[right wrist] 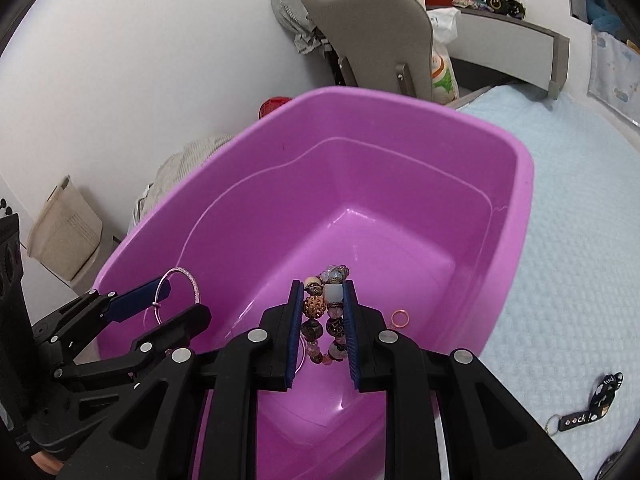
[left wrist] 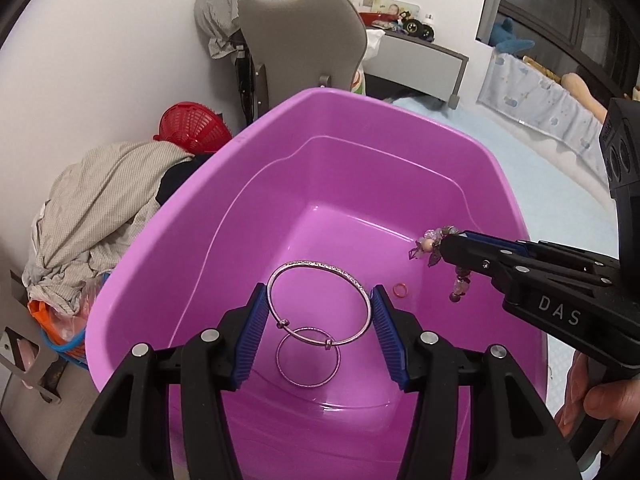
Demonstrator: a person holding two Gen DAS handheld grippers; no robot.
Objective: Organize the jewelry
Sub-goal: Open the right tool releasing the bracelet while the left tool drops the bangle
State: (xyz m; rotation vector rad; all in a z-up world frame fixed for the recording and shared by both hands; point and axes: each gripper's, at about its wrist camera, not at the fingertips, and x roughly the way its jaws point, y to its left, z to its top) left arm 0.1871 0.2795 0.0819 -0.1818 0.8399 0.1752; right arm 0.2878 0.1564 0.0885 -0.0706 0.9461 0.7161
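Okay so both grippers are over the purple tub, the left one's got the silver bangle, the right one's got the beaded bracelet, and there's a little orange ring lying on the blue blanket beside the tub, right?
One thing is off: the orange ring lies on the floor of the purple tub, not on the blue blanket, as the right wrist view shows. The rest holds: the left gripper has the silver bangle, the right gripper the beaded bracelet.
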